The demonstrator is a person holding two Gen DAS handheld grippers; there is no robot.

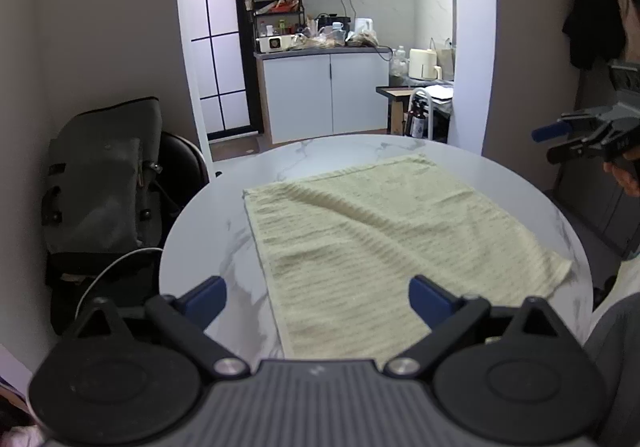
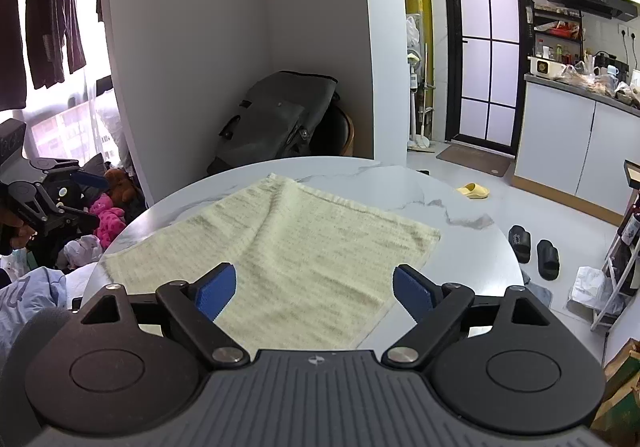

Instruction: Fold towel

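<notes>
Both tools, left tool (image 1: 318, 301) and right tool (image 2: 314, 293), are wide open, holding nothing; towel (image 1: 384, 247) just ahead could bunch if grabbed unevenly.

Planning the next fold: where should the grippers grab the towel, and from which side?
Probably the two near corners of the towel, one per gripper, approached low from the near table edge. It lies flat on the round top with its near hem at or just past the rim, giving the open left gripper and right gripper an edge to pinch.
</notes>
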